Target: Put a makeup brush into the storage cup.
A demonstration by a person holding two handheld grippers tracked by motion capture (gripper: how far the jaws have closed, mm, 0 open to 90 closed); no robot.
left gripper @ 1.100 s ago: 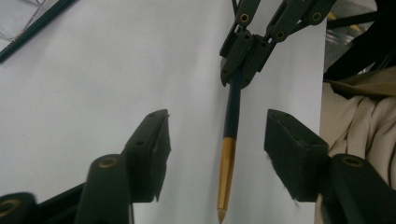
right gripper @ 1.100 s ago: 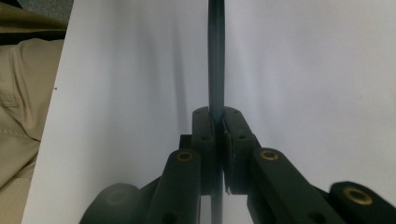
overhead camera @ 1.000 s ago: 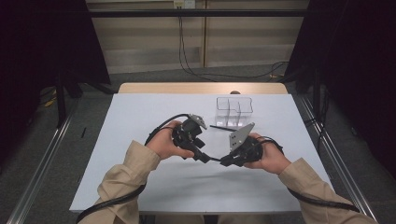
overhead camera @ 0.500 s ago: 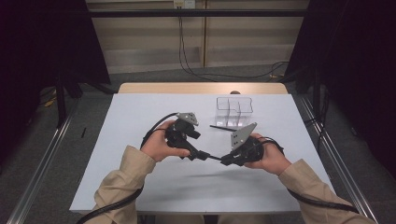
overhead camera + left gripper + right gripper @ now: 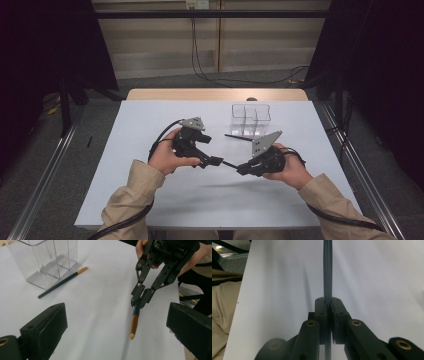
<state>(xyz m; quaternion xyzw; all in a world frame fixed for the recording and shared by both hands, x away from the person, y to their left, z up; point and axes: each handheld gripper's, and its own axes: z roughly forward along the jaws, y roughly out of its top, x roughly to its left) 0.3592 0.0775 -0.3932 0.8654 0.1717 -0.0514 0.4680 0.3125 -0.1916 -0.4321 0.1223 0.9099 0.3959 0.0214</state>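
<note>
Left gripper view: right claw (image 5: 139,304) clenching pencil (image 5: 134,323), left claw (image 5: 117,327) just releasing, nothing between.

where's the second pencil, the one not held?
The loose pencil lies flat on the white table in the high view, right of centre, just in front of the clear divided box; the left gripper view shows it beside the box's base.

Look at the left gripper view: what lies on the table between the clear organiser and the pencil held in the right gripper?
Bare white table separates the clear organiser from the held pencil; a second pencil lies close against the organiser's base.
</note>
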